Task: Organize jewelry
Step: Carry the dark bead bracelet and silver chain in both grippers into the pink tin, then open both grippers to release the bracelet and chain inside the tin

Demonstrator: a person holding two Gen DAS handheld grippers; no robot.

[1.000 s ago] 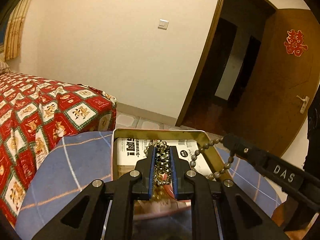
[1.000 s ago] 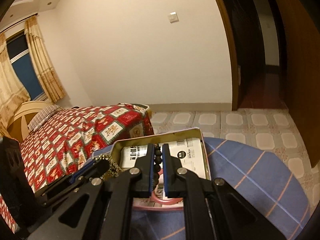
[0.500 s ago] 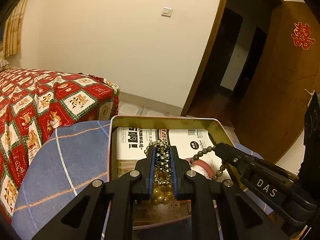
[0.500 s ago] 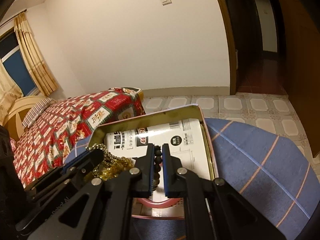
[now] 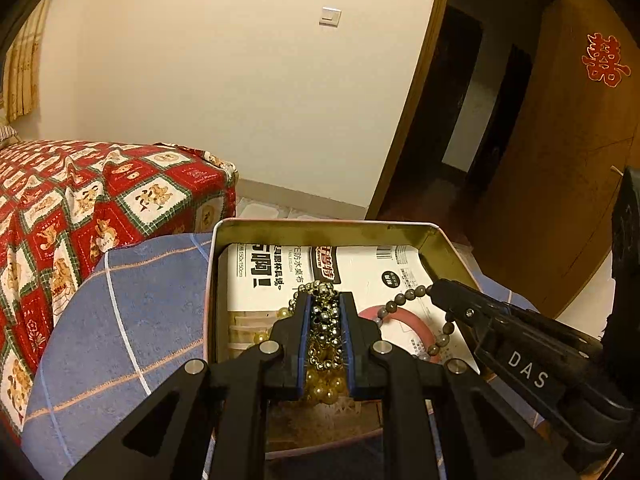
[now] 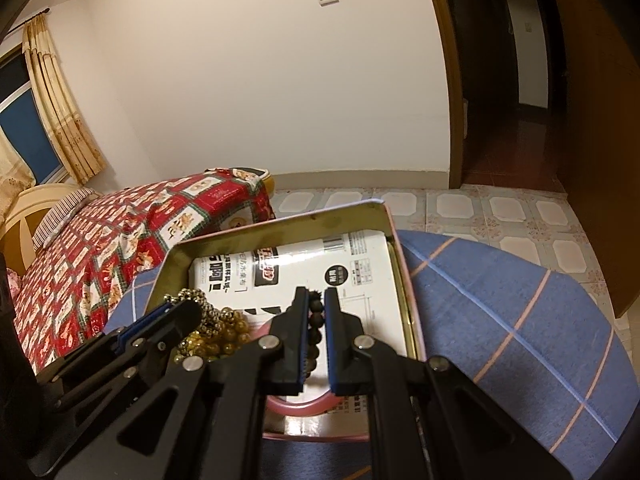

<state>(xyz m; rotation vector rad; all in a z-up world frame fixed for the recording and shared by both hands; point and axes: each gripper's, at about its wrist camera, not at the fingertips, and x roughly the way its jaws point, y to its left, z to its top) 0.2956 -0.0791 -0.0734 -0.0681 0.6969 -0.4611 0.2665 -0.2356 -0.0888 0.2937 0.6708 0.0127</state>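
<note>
Between my left tongs, nearest the lens: a bunched necklace of dark metallic and gold beads, pinched by the blue pads, with loose amber-gold beads hanging below the grip. Both of my tongs sit over the open metal tin.

Between my right tongs: a bracelet of dark round beads, clamped between the pads. From the left wrist view, the bracelet loops out to the left of the right tongs, curving over the tin's floor.

Just beneath and beyond the right tongs: a pink bangle, lying flat inside the tin.

Under both items: white printed packaging with black lettering, lining the tin's bottom. To the left of my right tongs, the left tongs and their gold bead cluster are inside the tin's left half.

Around the tin: a blue checked tablecloth on which the tin rests.

Left of the tongs, farther off: a bed with red patterned bedspread.

Farthest: cream wall with light switch, tiled floor, open wooden door with a red paper ornament, and curtains at far left.
</note>
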